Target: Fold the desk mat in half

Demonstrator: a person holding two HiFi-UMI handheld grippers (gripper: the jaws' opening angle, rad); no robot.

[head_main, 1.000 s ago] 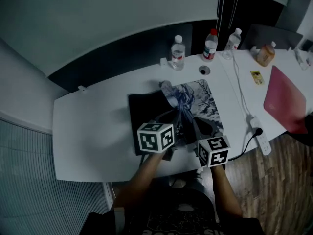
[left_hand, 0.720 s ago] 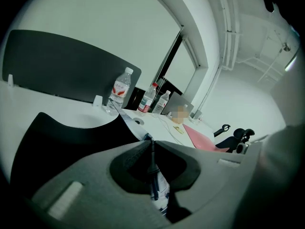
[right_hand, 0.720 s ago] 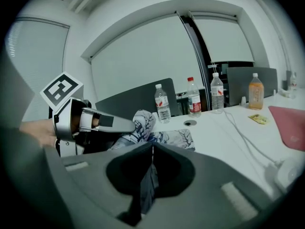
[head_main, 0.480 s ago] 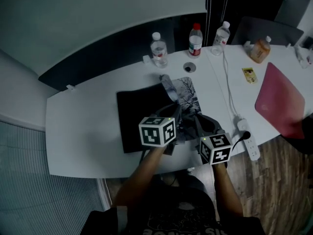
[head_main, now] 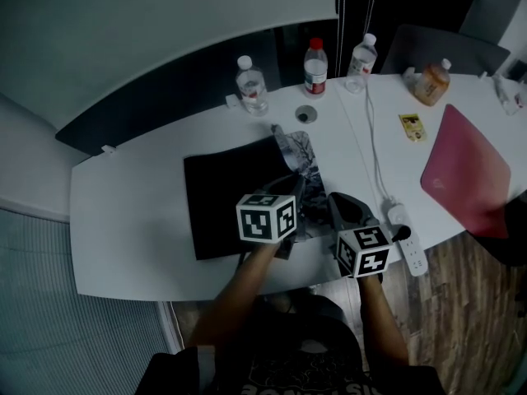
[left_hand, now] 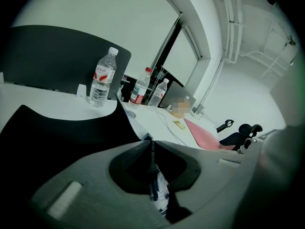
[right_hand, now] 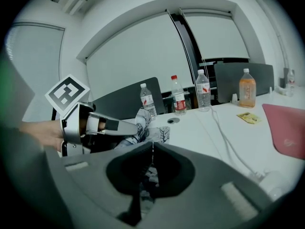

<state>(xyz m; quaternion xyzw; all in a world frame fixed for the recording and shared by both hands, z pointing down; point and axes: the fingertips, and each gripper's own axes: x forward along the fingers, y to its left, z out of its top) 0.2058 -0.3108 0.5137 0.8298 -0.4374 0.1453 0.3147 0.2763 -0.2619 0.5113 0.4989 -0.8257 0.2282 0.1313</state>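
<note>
The desk mat (head_main: 226, 194) lies on the white table (head_main: 123, 220), mostly turned over so its black underside faces up. Only a strip of its printed face (head_main: 300, 155) shows at the right of the fold. My left gripper (head_main: 293, 191) is shut on the raised mat edge (left_hand: 153, 187), which is pinched between its jaws. My right gripper (head_main: 339, 206) is shut on the same edge (right_hand: 151, 171) closer to me. In the right gripper view the left gripper (right_hand: 125, 126) sits at the left, over the bunched printed fabric (right_hand: 151, 132).
Three water bottles (head_main: 251, 85) (head_main: 314, 56) (head_main: 358, 53) and an orange drink bottle (head_main: 432, 82) stand along the far edge. A red folder (head_main: 465, 171), a yellow card (head_main: 410, 127), a cable and a power strip (head_main: 408, 247) lie right. A cable hole (head_main: 305, 113) lies behind the mat.
Both grippers have carried the held mat edge leftward. More black underside shows and the printed face has shrunk to a narrow strip.
</note>
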